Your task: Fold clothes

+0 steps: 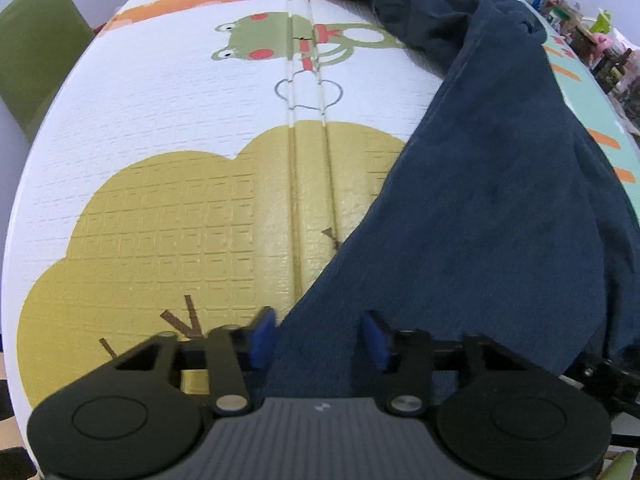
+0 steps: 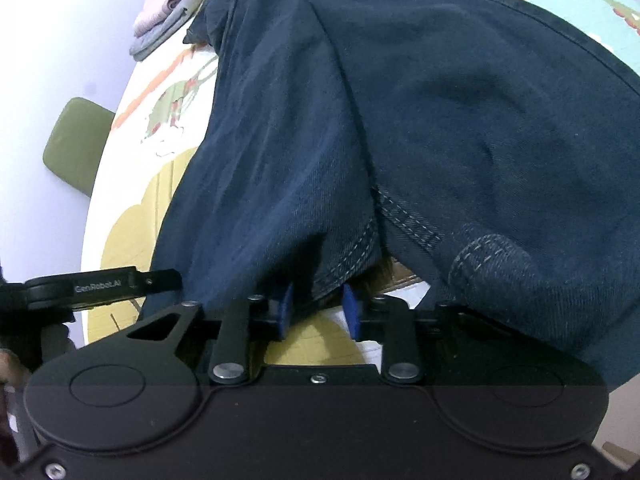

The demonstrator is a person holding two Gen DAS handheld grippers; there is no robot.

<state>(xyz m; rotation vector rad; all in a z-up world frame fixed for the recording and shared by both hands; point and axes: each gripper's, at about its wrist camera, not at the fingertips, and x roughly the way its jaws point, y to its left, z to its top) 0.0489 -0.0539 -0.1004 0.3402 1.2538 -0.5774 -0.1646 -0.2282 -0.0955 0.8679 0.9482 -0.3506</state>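
Note:
A pair of dark blue jeans (image 1: pixel 500 184) lies spread on a cartoon play mat (image 1: pixel 192 128), one leg running down to my left gripper (image 1: pixel 319 338). Its blue pads (image 1: pixel 262 338) stand apart over the leg's near edge, with denim between them and not visibly pinched. In the right wrist view the jeans (image 2: pixel 440 112) fill most of the picture and drape over the gripper's right side. My right gripper (image 2: pixel 318 306) has its blue pads (image 2: pixel 350 308) close together on a stitched hem (image 2: pixel 340 264), which is raised off the mat. The left gripper's arm (image 2: pixel 100 282) shows at the left.
A green chair (image 1: pixel 36 52) stands off the mat's left edge. Folded pink and grey clothes (image 2: pixel 168 12) lie at the far end of the mat (image 2: pixel 132 216). Boxes and clutter (image 1: pixel 576 20) line the far right side.

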